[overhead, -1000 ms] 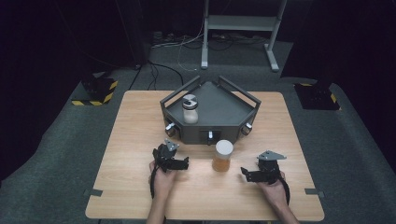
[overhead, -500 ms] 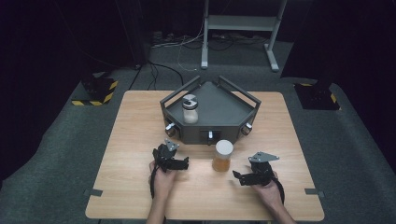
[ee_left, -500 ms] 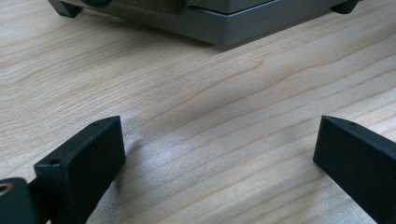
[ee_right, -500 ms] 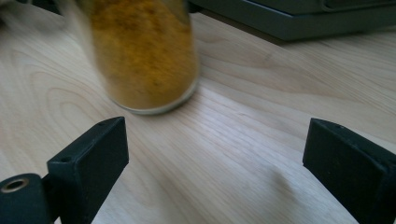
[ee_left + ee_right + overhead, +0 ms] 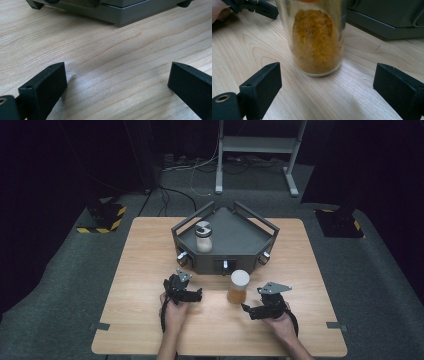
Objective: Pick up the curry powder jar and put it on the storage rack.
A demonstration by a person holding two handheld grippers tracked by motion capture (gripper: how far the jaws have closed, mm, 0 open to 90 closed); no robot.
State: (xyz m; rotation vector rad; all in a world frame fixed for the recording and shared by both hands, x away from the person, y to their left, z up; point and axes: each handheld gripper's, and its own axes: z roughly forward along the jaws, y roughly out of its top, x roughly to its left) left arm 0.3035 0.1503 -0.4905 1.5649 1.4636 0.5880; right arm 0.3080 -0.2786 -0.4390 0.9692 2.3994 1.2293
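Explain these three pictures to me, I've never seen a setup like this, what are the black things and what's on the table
A person sits at a wooden table, holding a hand-held two-jaw gripper in each hand. The high view looks down from above: left gripper, right gripper. The other two pictures come from cameras riding on the grippers, looking along their black jaws. Both stand open and hold nothing. On the table stands a jar of yellow powder, right ahead of the right gripper, and a grey angular tray with a second, white-filled jar in it.

I can read no text, label, brand or number anywhere here; the jars, the tray and the table carry none.
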